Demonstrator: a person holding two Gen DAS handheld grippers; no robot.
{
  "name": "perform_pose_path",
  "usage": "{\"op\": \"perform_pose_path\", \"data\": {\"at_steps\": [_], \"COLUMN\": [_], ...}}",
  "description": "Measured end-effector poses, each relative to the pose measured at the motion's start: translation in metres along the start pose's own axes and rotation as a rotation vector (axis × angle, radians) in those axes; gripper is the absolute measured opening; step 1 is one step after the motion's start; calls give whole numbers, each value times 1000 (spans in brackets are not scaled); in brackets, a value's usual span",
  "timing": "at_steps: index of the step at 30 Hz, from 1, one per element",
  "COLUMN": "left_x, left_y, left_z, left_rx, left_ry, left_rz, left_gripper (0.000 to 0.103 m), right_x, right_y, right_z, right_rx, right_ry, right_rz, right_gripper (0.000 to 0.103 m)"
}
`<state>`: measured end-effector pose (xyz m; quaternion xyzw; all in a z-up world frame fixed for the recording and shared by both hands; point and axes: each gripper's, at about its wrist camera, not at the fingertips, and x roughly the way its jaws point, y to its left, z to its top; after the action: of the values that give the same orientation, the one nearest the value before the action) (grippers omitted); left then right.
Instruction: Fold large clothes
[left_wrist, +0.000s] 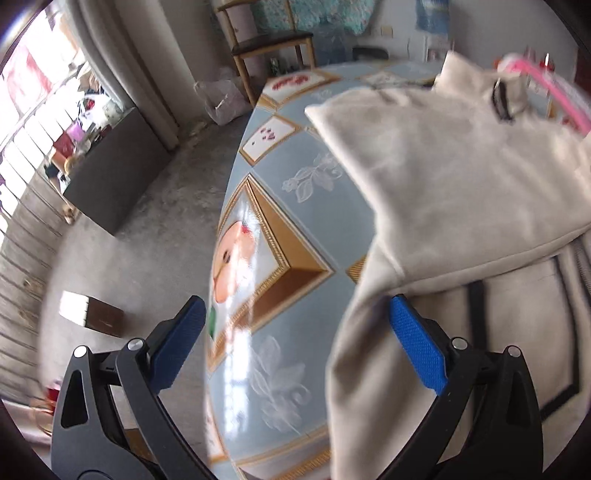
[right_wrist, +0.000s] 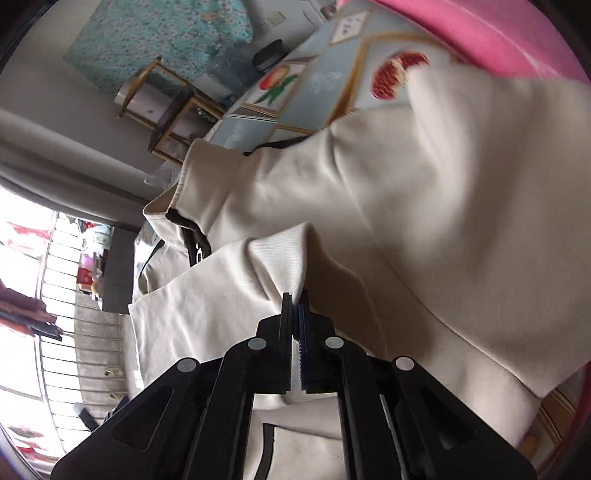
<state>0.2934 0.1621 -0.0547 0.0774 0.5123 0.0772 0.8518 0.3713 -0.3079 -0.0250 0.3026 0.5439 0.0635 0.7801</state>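
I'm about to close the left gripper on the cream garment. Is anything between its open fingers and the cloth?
Nothing visible. The left gripper is open over the table edge, its right finger already against the cream garment. The right gripper already pinches a fold.

This is looking like a lived-in home. A wooden chair (left_wrist: 271, 40) is standing beyond the far edge of the counter (left_wrist: 303, 236), which is wearing a glossy blue cloth printed with framed pictures. Long grey curtains (left_wrist: 133, 62) are hanging beside a barred window (left_wrist: 33, 122), turquoise floral fabric (right_wrist: 166, 33) is draping the wall, and household clutter is piling up by the window.
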Motion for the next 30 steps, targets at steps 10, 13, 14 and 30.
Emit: {"op": "perform_pose_path", "data": {"at_steps": [10,13,14,30], "left_x": [-4,-4,-3,0], "left_y": [-13,-10,-9,20], "left_z": [-5,-2,0,3], "left_rx": [133,123,111,-5], "left_ry": [-56,-70,-77,-100], "left_rz": [-12,9,42,16], "left_gripper": [96,96,96,97], "right_x": [18,19,16,-23], "right_y": [5,11,14,11], "right_z": [-7,-6,-6,-5], "right_rx": [-123,-161,-169,-133], "right_ry": [40,33,24,-99], "right_rz": [-78,-137,-142,-167], "right_gripper": [17,5,4,6]}}
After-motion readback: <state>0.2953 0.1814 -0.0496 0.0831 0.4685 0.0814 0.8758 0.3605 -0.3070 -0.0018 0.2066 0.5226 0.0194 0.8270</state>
